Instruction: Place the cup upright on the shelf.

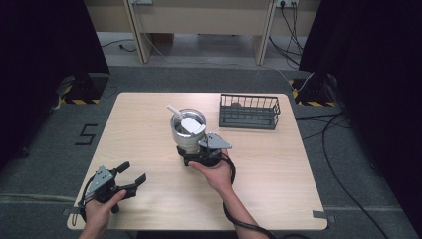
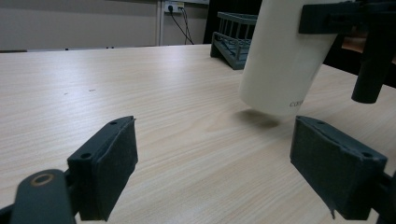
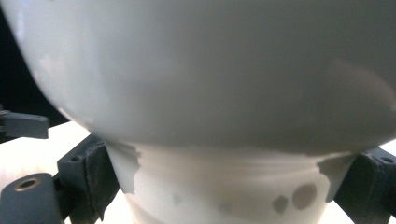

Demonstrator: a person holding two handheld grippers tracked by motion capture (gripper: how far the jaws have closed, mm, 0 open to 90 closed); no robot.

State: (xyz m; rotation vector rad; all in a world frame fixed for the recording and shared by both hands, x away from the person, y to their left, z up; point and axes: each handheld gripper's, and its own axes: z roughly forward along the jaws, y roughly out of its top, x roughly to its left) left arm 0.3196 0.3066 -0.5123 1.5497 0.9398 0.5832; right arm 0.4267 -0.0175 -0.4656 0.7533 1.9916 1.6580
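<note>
White tumbler [image 3: 224, 116], rigid, smooth, likely slippery, top-heavy: right gripper [image 1: 199, 149] fingers clamp its narrow base, lifted off the table [image 1: 149, 199]; left gripper [image 1: 130, 175] fingers spread, empty.

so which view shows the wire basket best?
High view: the whole wire basket sits on the table's far right side. The left gripper view catches just a corner of it behind the white cup.

floor mark [image 1: 86, 133]: "5" | cup [image 2: 284, 56]: "CO…", cut off
</note>
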